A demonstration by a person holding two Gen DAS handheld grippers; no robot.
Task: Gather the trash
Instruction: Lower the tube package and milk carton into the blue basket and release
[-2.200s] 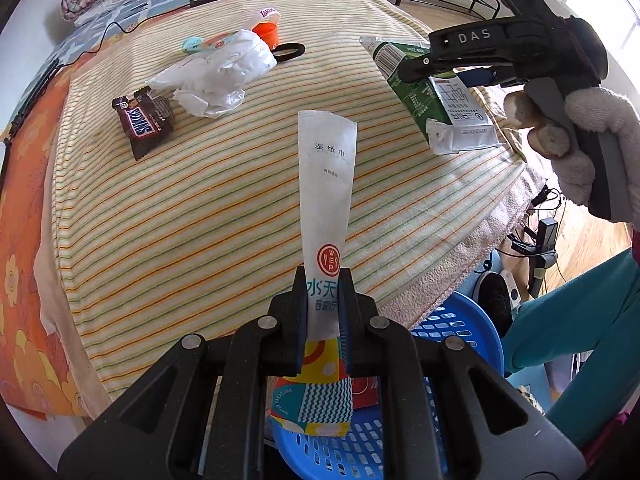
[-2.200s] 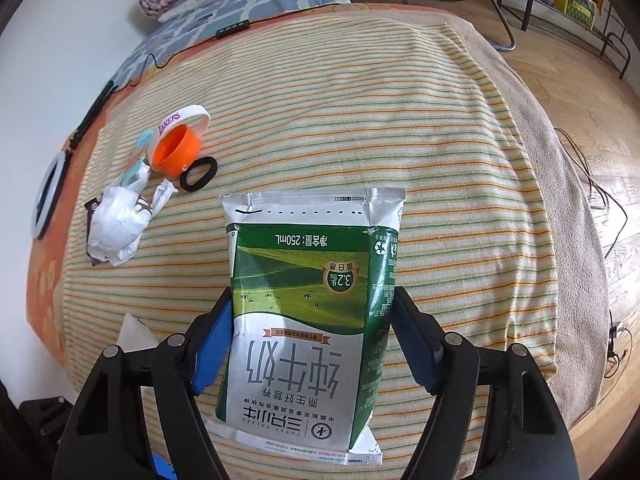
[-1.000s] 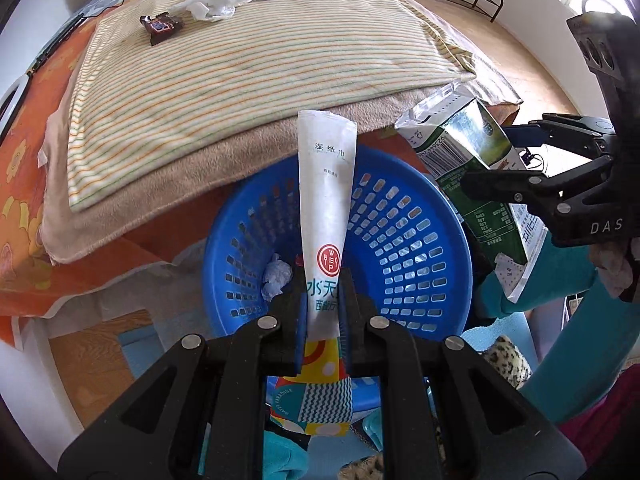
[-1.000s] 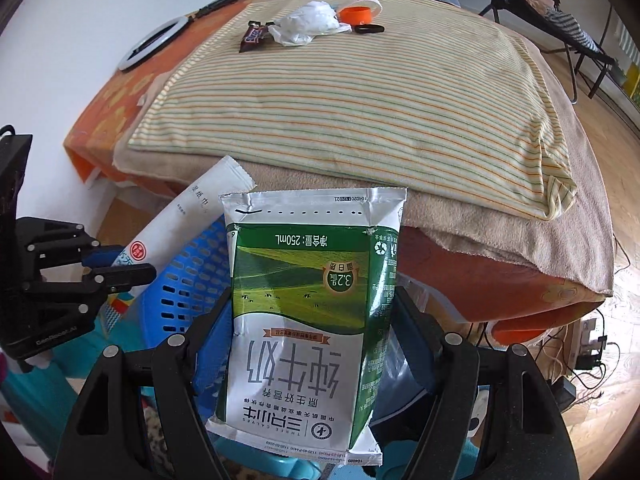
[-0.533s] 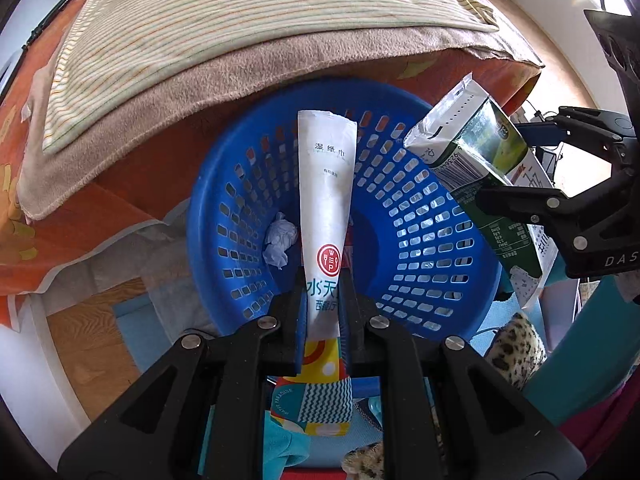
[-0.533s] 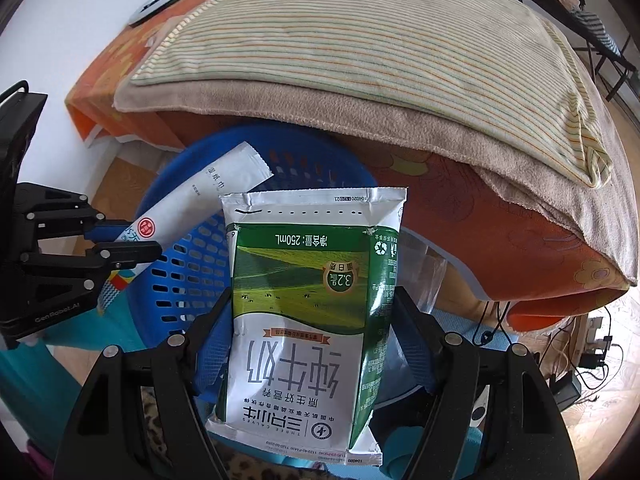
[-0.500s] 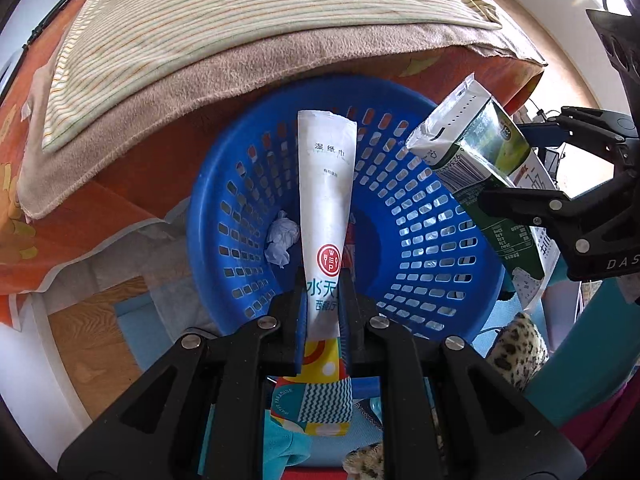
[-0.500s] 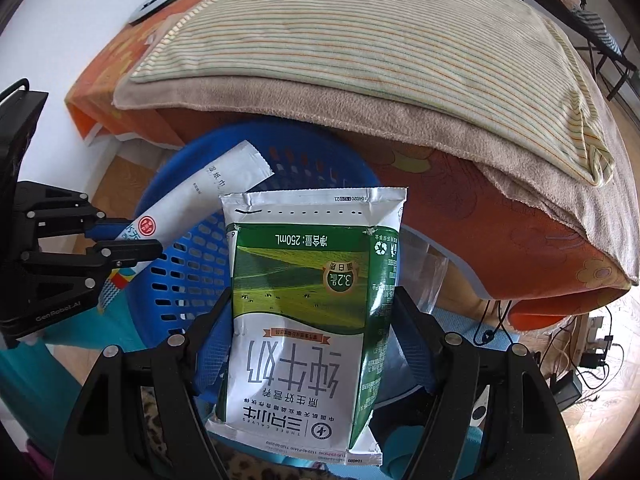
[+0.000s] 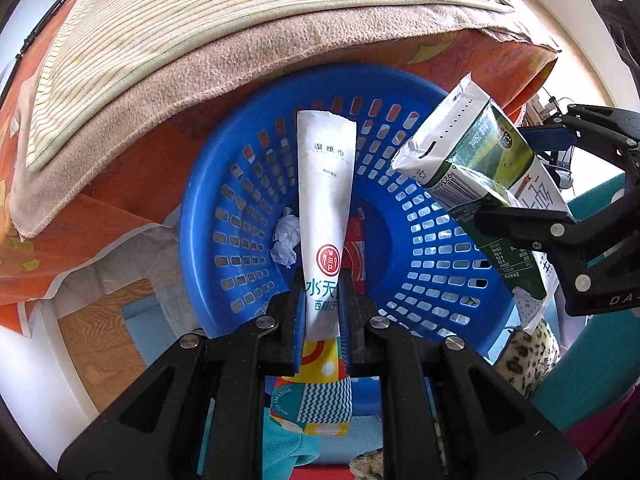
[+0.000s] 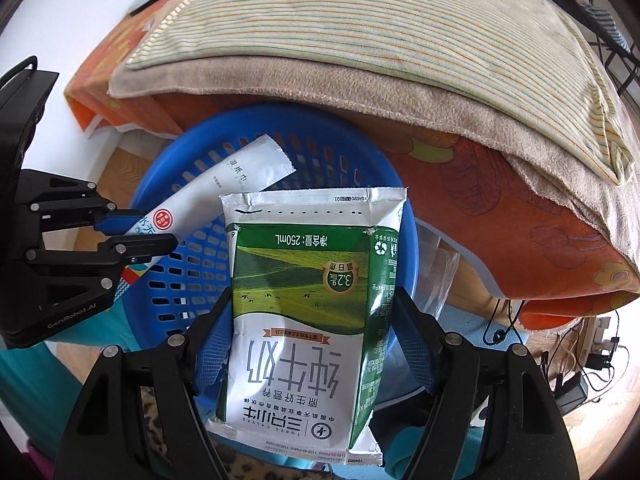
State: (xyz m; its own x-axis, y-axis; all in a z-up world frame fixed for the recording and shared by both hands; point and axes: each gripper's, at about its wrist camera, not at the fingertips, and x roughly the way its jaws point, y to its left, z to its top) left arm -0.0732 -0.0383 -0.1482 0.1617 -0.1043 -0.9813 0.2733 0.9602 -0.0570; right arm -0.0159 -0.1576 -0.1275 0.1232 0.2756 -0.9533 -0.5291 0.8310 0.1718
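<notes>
Bedside floor carries a blue basket (image 9: 400, 264). Left tongs (image 9: 322, 300) clamp a light, limp wet-wipe sachet (image 9: 326, 200) low down; right tongs (image 10: 310, 344) clamp a crushable milk carton (image 10: 312, 300) mid-body, both above the basket.

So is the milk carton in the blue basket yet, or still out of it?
Still out. The milk carton is clamped in the right gripper, held above the blue basket with its top pointing in.
</notes>
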